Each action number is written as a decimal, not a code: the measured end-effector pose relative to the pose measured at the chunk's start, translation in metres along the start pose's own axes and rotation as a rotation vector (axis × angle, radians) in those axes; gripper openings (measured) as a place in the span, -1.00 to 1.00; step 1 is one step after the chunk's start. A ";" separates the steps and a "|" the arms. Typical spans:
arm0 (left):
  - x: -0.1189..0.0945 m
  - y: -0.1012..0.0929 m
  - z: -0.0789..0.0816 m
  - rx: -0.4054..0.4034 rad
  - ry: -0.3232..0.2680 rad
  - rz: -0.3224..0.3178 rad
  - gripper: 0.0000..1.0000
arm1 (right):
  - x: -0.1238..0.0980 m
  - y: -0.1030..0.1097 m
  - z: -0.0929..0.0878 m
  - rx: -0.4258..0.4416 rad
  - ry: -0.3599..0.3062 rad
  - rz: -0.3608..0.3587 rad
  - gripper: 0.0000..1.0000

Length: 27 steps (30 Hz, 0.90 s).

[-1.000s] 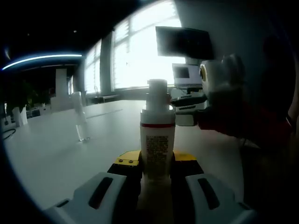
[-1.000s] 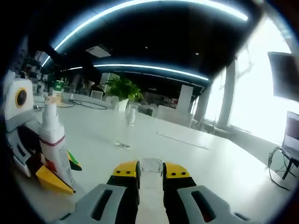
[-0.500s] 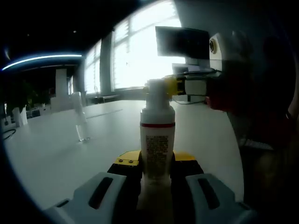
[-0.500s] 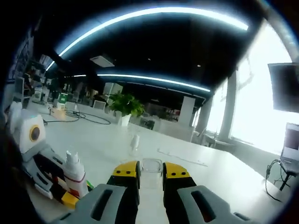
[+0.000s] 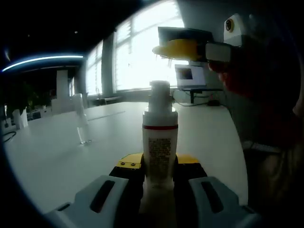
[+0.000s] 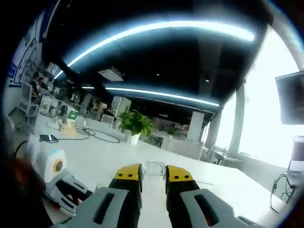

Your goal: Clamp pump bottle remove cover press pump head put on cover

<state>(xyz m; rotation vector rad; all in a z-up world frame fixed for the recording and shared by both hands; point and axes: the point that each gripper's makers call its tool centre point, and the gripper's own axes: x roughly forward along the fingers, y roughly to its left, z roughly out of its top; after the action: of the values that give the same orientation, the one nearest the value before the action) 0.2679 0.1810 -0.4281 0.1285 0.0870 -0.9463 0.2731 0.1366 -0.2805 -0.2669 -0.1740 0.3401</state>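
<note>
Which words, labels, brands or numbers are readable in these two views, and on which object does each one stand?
No text can be read.
Pump bottle held in the left gripper: dark print on its label below a red band, too blurred to read.
Wall panel at the upper left of the right gripper view: blue markings, too small to read.
Laptop screen: too blurred to read.

A smooth white plastic pump bottle with a printed label stands on the matt white table, a clear glossy cover sits between yellow-tipped plastic jaws, and another clear glossy bottle stands at left.
</note>
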 end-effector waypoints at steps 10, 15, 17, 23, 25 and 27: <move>0.000 0.000 0.000 0.001 0.000 0.001 -0.72 | -0.004 0.018 0.016 0.047 -0.045 0.073 -0.71; 0.000 0.000 0.000 0.001 0.000 0.000 -0.72 | -0.004 0.027 0.017 0.100 -0.044 0.118 -0.71; 0.000 0.000 0.000 0.000 0.000 0.000 -0.72 | -0.004 0.033 0.018 0.120 -0.041 0.136 -0.71; 0.000 0.000 0.000 0.002 0.000 0.000 -0.72 | -0.003 0.041 0.012 0.167 -0.019 0.173 -0.71; 0.000 0.000 0.000 0.002 0.000 0.000 -0.72 | -0.003 0.043 0.011 0.180 -0.016 0.183 -0.71; 0.000 0.000 0.000 0.002 0.000 0.000 -0.72 | -0.004 0.047 0.011 0.197 -0.012 0.201 -0.71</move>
<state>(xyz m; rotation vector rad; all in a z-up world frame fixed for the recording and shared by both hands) 0.2675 0.1809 -0.4280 0.1301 0.0861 -0.9467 0.2530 0.1806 -0.2841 -0.0875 -0.1249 0.5547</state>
